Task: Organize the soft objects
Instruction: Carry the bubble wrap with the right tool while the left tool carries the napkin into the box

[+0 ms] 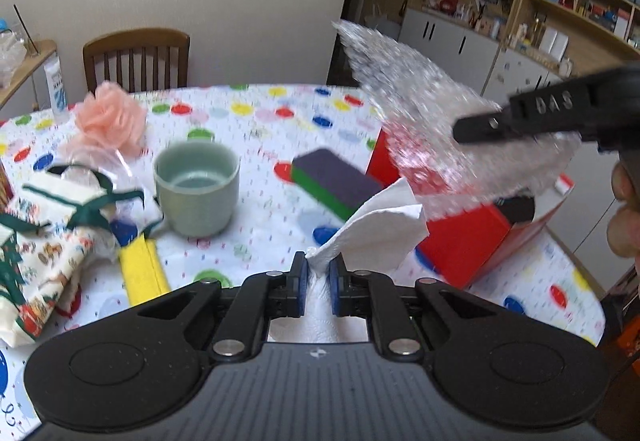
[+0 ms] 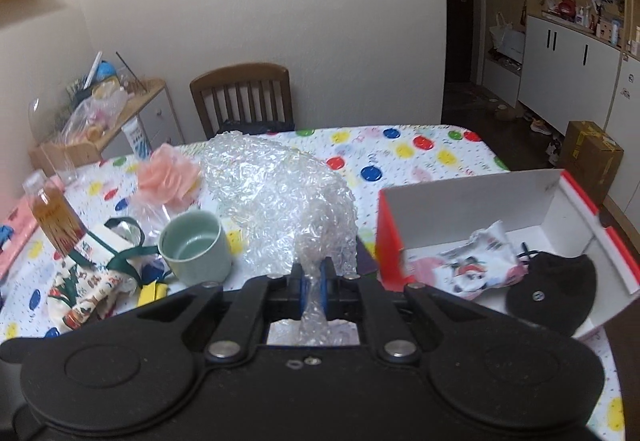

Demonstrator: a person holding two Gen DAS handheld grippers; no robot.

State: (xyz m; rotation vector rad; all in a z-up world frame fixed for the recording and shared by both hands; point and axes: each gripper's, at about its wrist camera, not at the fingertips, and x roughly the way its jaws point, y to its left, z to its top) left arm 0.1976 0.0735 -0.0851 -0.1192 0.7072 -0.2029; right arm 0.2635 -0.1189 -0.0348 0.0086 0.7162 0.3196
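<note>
Your left gripper (image 1: 319, 269) is clenched on a white paper towel (image 1: 376, 225), pinched at its narrow neck with the loose end fanning up and right, clear of the spotted table (image 1: 260, 145). In this left wrist view your right gripper (image 1: 480, 129) crosses at upper right carrying the bubble wrap (image 1: 420, 113) above the red box (image 1: 464, 241); keep the two loads apart so neither sheet snags the other. The green cup (image 1: 197, 193) and sponge (image 1: 336, 181) sit near your path; in my judgement you should stay above them. In the right wrist view, your right gripper (image 2: 311, 277) is clamped on a twisted tail of bubble wrap (image 2: 280, 193), the bulk ballooning forward. The red box (image 2: 472, 209) lies open to the right, already holding a patterned cloth (image 2: 480, 265) and a black pouch (image 2: 552, 289). Carry the bulk fully over the near wall before releasing.
</note>
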